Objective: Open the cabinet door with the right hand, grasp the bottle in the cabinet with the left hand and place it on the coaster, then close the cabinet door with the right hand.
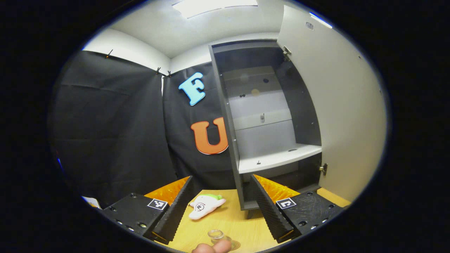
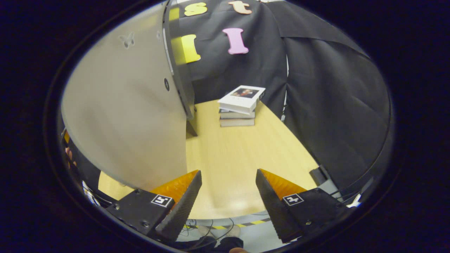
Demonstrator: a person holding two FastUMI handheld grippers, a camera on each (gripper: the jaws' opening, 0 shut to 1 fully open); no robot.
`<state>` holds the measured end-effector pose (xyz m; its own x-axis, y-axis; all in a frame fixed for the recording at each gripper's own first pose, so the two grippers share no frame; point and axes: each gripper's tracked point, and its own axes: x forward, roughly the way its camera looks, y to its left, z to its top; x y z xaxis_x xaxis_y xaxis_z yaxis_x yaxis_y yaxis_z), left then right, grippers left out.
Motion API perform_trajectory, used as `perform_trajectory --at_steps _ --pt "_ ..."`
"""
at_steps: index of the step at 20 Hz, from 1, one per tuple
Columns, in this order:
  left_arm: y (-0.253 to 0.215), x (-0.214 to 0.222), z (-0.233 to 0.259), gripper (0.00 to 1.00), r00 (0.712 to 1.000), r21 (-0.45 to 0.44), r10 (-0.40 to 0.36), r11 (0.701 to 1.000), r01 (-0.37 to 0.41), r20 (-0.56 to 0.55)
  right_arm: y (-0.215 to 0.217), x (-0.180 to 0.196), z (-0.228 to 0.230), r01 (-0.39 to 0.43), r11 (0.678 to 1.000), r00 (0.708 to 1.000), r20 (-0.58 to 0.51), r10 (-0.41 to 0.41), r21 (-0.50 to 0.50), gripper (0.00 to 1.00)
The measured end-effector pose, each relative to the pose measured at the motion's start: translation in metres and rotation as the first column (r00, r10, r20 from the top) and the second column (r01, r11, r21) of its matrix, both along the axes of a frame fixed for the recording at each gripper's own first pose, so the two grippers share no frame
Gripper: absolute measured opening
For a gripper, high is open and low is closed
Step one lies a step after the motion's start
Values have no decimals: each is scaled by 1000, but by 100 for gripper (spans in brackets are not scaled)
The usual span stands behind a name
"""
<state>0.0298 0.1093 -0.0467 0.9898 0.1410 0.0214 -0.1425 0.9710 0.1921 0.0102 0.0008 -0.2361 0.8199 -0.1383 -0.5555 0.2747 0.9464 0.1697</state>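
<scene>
My left gripper (image 1: 222,207) is released, bottle (image 1: 216,235) at bottom centre on the desk (image 1: 239,221). Cabinet door (image 1: 337,105) stands open at right. My right gripper (image 2: 228,202) is released too.

table (image 2: 232,154): pale wood grain, smooth, faint sheen | cabinet door (image 1: 337,105): smooth matt off-white panel, small metal hinges (image 1: 323,168) | cabinet shelf (image 1: 277,158): smooth white board | bottle (image 1: 216,234): clear, glassy | plush toy (image 1: 204,206): soft white cloth | booth wall (image 2: 334,91): matt black cloth, creased | books (image 2: 240,105): paper, glossy cover
</scene>
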Motion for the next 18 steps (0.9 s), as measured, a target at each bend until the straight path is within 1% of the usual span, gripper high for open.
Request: perform_trajectory --at_steps 1,3,4,6,7,8,9,10,11,12,14,15,16,17,18 --pt "-14 -3 10 96 1000 -7 -19 1000 19 -14 -8 4 18 -9 1000 999 48 10 -1 99" --pt "-38 -14 25 96 998 -25 -41 999 40 -38 -19 15 57 -60 998 987 148 63 -21 99" --pt "-51 -18 31 96 997 -39 -58 998 56 -44 -24 20 78 -87 995 976 199 94 -44 99" --pt "-65 -23 50 96 997 -1 -59 998 59 -45 -39 31 114 -91 989 951 286 120 -114 99" --pt "-68 -25 56 100 997 14 -54 998 55 -47 -40 34 132 -95 986 941 311 133 -134 94" --pt "-73 -25 58 96 997 11 -54 998 55 -53 -33 36 151 -98 986 929 342 140 -137 99" --pt "-79 -26 57 96 996 -7 -62 998 62 -66 -24 37 172 -107 986 913 380 148 -128 95" --pt "-86 -25 54 96 994 -30 -79 997 77 -78 -10 37 192 -130 984 891 421 168 -118 99" --pt "-91 -24 52 96 992 -42 -94 995 91 -80 2 35 209 -151 982 869 457 188 -118 99" --pt "-89 -22 55 96 992 -41 -101 994 98 -74 2 31 217 -129 983 864 472 178 -133 99" --pt "-92 -15 53 96 989 -48 -131 991 128 -72 2 22 226 -101 983 855 491 165 -154 96" --pt "-93 -12 53 96 986 -55 -152 987 148 -69 5 18 229 -90 985 853 499 153 -147 91" --pt "-96 -10 53 100 983 -58 -173 984 170 -63 9 14 231 -83 989 853 505 136 -126 96" --pt "-96 -7 53 96 981 -56 -185 982 182 -57 15 11 232 -91 990 851 507 135 -111 89" --pt "-94 -4 53 96 980 -57 -192 980 188 -59 21 12 234 -103 990 851 506 138 -96 96"
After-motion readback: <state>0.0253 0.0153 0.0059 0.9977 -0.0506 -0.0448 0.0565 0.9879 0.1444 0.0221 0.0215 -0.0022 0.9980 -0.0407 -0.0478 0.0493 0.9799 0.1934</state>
